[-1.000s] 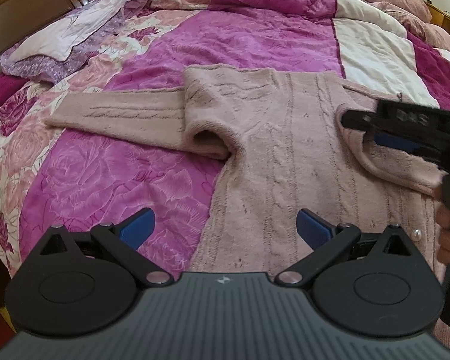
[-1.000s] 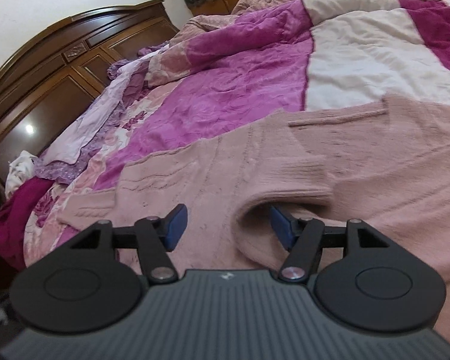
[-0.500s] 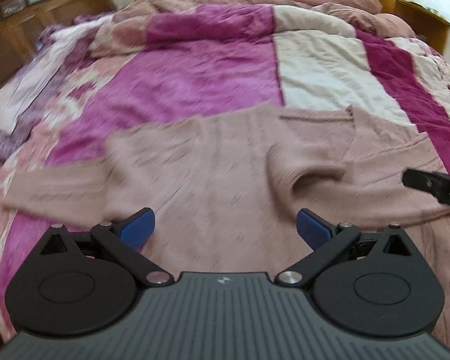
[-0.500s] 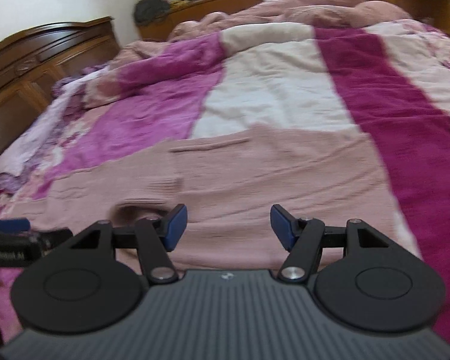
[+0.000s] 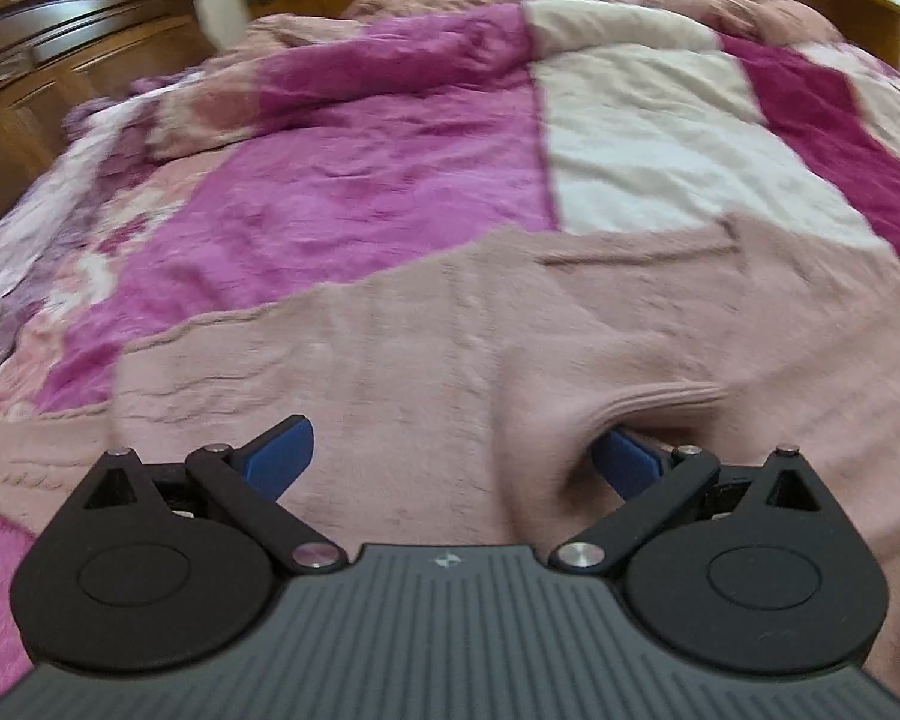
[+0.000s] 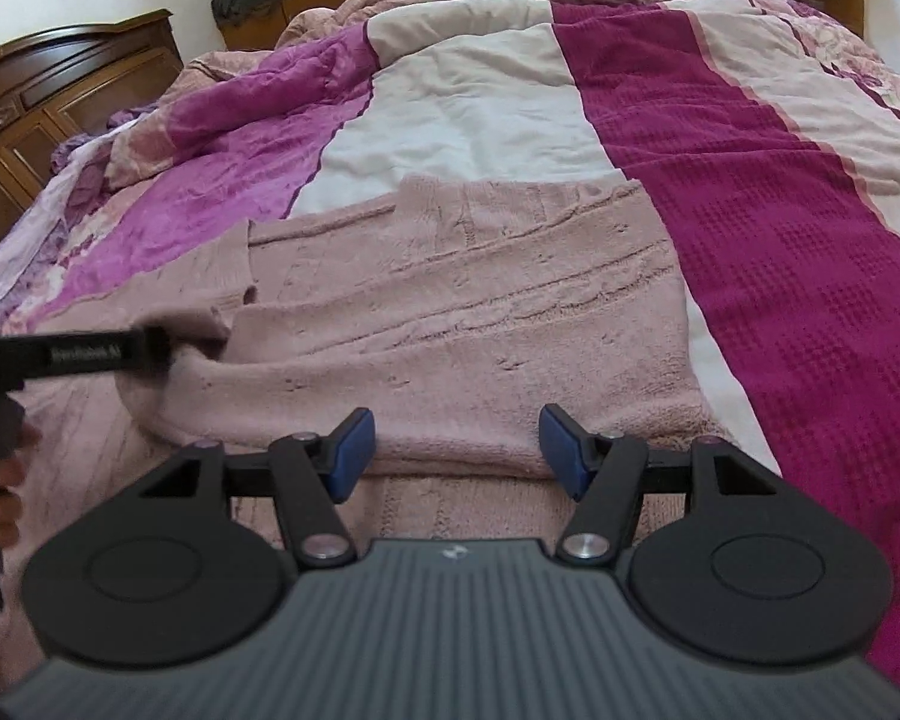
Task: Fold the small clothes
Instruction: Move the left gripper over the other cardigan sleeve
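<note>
On the quilt (image 6: pixel 780 240), I've swung both grippers across the pink sweater (image 6: pixel 480 312) — left gripper (image 5: pixel 450 456) now straddling the folded sleeve, right gripper (image 6: pixel 456 450) at its edge; all 4 fingers spread, gripping nothing — next fold pending.

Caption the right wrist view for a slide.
Open right gripper over a pink knit sweater spread on a striped quilt, left gripper at its folded sleeve.

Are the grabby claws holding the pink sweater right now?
No, nothing is held. The left gripper and right gripper both stand open just above the fuzzy pink knitted sweater on the bed; no pad pinches any fabric.
</note>
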The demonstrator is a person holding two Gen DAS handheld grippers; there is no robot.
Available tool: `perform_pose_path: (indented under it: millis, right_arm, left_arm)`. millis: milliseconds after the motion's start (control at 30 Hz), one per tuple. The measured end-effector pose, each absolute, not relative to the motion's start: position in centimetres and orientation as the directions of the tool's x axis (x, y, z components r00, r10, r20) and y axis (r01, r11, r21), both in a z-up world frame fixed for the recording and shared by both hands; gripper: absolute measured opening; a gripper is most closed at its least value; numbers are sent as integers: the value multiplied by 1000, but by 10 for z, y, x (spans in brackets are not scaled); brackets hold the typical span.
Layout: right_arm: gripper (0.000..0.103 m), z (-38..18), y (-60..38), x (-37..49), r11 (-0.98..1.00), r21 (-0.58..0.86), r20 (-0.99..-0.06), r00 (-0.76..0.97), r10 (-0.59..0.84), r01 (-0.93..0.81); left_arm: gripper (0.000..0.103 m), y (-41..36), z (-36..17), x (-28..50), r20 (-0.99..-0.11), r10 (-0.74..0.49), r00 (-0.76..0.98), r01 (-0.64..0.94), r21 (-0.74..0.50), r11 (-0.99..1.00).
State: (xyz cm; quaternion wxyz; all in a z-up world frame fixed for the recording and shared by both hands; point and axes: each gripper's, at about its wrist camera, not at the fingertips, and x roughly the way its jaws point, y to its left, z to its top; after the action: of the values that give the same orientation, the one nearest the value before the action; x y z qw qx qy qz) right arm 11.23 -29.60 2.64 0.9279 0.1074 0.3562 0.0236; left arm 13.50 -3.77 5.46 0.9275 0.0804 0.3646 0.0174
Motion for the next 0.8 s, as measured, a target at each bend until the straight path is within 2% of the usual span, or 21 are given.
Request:
perform_pose_path:
  millis: [367, 533, 667, 800]
  right_arm:
    - [63, 24, -298, 115, 978, 209, -662, 739, 125, 22]
    - [63, 40, -306, 119, 976, 220, -662, 735, 147, 3]
    - [63, 55, -325, 133, 985, 170, -637, 765, 100, 13]
    - [63, 53, -353, 165, 993, 105, -623, 782, 25, 53]
  left_arm:
    - [102, 30, 50, 122, -685, 256, 682, -148, 214, 966]
    - [102, 39, 65, 110, -673, 162, 722, -107, 122, 987]
    - [102, 32, 76, 116, -655, 87, 751, -53, 73, 996]
    - [88, 21, 75, 125, -657, 38, 753, -8, 48, 999]
